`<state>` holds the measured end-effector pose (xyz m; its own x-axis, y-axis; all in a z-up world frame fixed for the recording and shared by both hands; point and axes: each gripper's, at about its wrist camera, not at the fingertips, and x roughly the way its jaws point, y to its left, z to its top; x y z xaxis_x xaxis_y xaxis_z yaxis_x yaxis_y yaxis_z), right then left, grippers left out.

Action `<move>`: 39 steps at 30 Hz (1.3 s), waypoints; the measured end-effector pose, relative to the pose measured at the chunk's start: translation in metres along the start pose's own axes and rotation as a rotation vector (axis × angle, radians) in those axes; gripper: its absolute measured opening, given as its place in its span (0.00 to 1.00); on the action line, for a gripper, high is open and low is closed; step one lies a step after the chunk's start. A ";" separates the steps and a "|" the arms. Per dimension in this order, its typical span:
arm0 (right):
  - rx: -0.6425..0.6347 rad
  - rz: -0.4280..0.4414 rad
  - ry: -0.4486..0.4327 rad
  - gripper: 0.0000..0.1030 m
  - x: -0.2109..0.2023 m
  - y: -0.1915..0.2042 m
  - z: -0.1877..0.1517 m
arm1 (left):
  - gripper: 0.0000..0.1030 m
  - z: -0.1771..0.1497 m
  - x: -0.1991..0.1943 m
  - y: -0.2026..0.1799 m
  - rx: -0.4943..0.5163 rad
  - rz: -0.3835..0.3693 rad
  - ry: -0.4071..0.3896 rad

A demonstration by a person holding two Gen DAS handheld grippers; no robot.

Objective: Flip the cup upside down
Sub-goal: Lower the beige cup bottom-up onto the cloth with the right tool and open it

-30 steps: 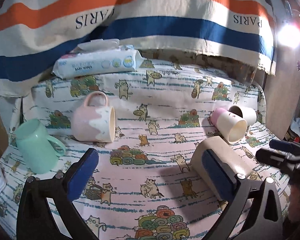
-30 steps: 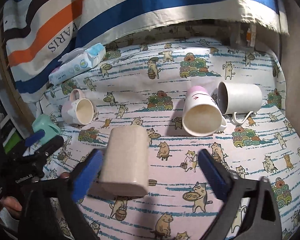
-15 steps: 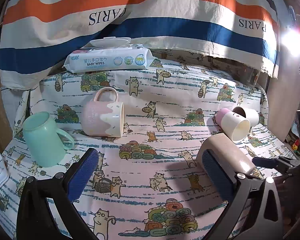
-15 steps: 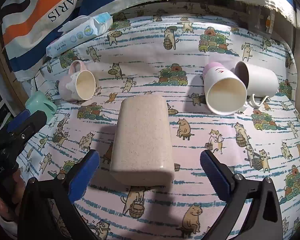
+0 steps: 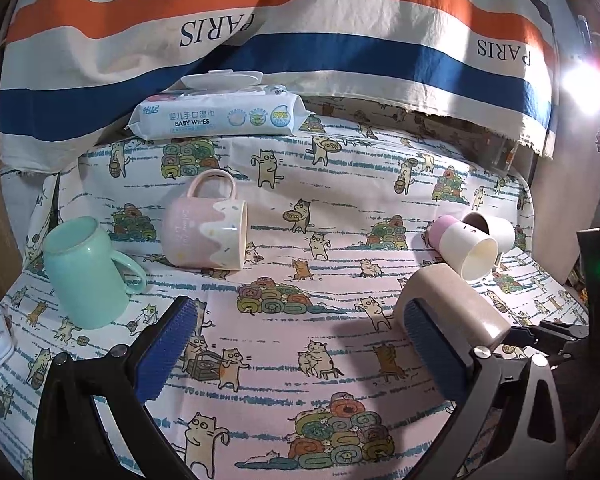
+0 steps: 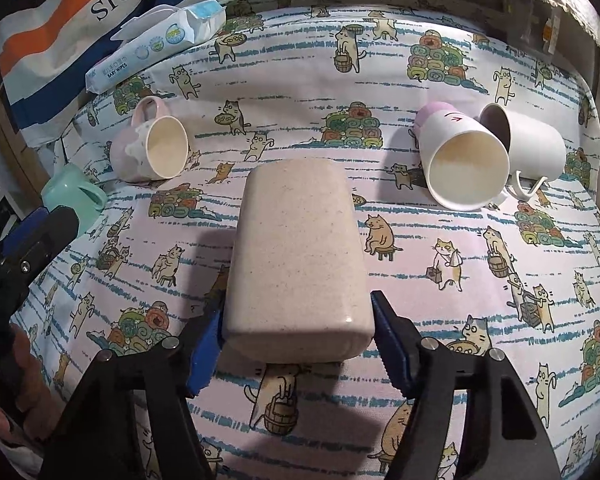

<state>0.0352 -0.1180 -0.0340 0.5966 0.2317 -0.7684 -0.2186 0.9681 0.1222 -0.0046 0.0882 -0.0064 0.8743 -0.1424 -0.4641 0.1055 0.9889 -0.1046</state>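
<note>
Now the right gripper (image 6: pixel 296 340) has closed its blue pads on the near end of the beige cup (image 6: pixel 296 248), which lies on its side on the cat cloth (image 6: pixel 440 320); half a second ago they stood wide apart. So the grasp seems made, and the lift and turn remain. Only the left view shows the left gripper (image 5: pixel 300 344) open and empty, left of the cup. Beyond the cup lie the pink mug (image 6: pixel 152 148) and the paper cup (image 6: pixel 464 160).

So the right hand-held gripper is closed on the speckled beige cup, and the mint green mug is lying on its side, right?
Not quite. The right hand-held gripper does clamp the speckled beige cup, but the mint green mug stands upright, mouth up, as the left wrist view shows.
</note>
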 end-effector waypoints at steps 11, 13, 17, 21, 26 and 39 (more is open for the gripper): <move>-0.020 -0.027 -0.101 0.67 -0.035 -0.006 0.019 | 1.00 0.002 -0.002 0.004 -0.019 0.005 -0.005; -0.027 -0.036 -0.119 0.67 -0.041 -0.008 0.023 | 1.00 0.001 -0.003 0.003 -0.019 0.010 -0.007; -0.037 -0.055 -0.134 0.67 -0.047 -0.010 0.029 | 1.00 0.001 -0.001 0.002 -0.016 0.016 0.000; -0.025 -0.059 -0.137 0.67 -0.050 -0.016 0.031 | 1.00 0.001 -0.001 0.002 -0.016 0.013 0.001; -0.041 -0.077 -0.170 0.67 -0.056 -0.018 0.036 | 1.00 0.000 0.000 0.000 -0.012 0.011 0.002; -0.074 -0.108 -0.206 0.67 -0.029 -0.012 0.053 | 1.00 0.000 0.004 -0.002 0.000 0.032 0.015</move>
<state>0.0612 -0.1312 0.0206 0.7628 0.1488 -0.6292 -0.1966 0.9805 -0.0064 -0.0014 0.0861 -0.0076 0.8702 -0.1117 -0.4799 0.0779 0.9929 -0.0899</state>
